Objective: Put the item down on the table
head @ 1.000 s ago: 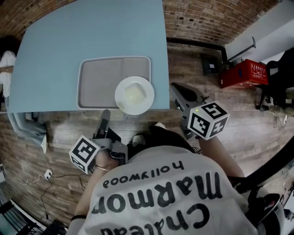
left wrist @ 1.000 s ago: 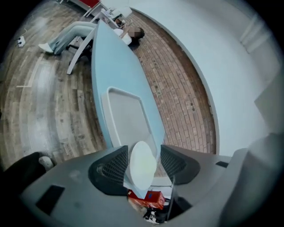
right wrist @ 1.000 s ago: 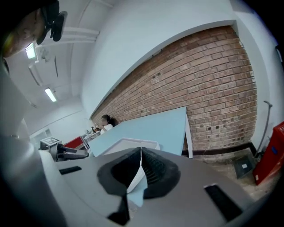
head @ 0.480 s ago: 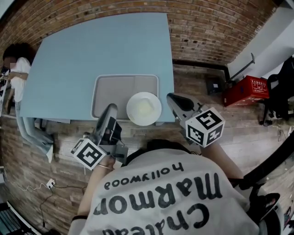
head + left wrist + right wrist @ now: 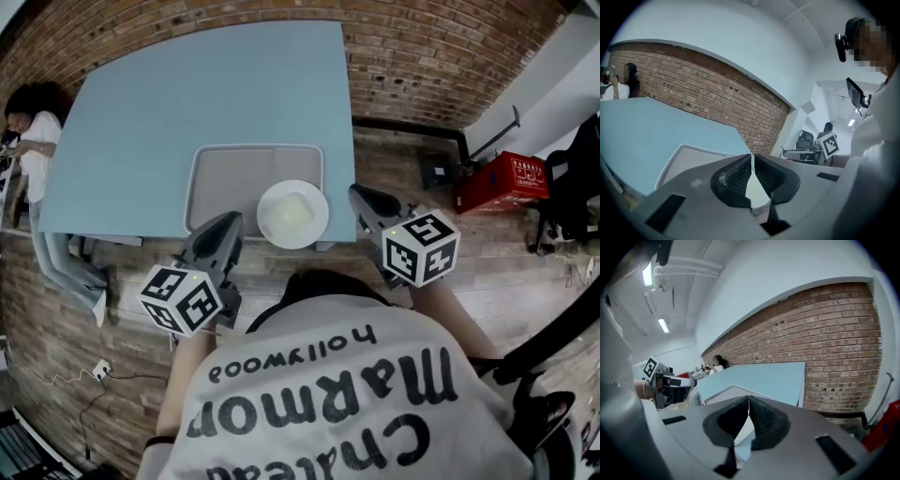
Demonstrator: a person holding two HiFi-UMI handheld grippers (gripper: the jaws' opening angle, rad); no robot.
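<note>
- Head view: blue surface (image 5: 206,103) carrying a grey tray (image 5: 230,183), which is set against the near edge toward the near right corner.
- Head view: white plate (image 5: 292,214), round, lying on the tray's near right corner with its rim reaching the surface's near edge. It is taken to be the task's item. It rests on the tray, not on the bare surface.
- Head view: left tongs (image 5: 228,223), off the near edge, tips aimed at the tray's near left side. Right tongs (image 5: 362,196), beside the near right corner.
- Head view: the plate lies between the two pairs, ahead of both and apart from both. Neither pair is clearly nearer. Being round, the plate offers no long axis, and its rim is reachable from either side.
- Left gripper view: left tongs (image 5: 752,157), pads meeting at the tips, nothing clamped. The tray (image 5: 693,149) and surface (image 5: 656,126) lie beyond, low and left of the tips. A pale patch behind the pads is probably the plate, though this is not certain.
- Right gripper view: right tongs (image 5: 748,399), pads together, empty. The tray (image 5: 729,391) and surface (image 5: 764,373) lie ahead and slightly left.
- Judgement: either pair must spread before it can take the rim.
</note>
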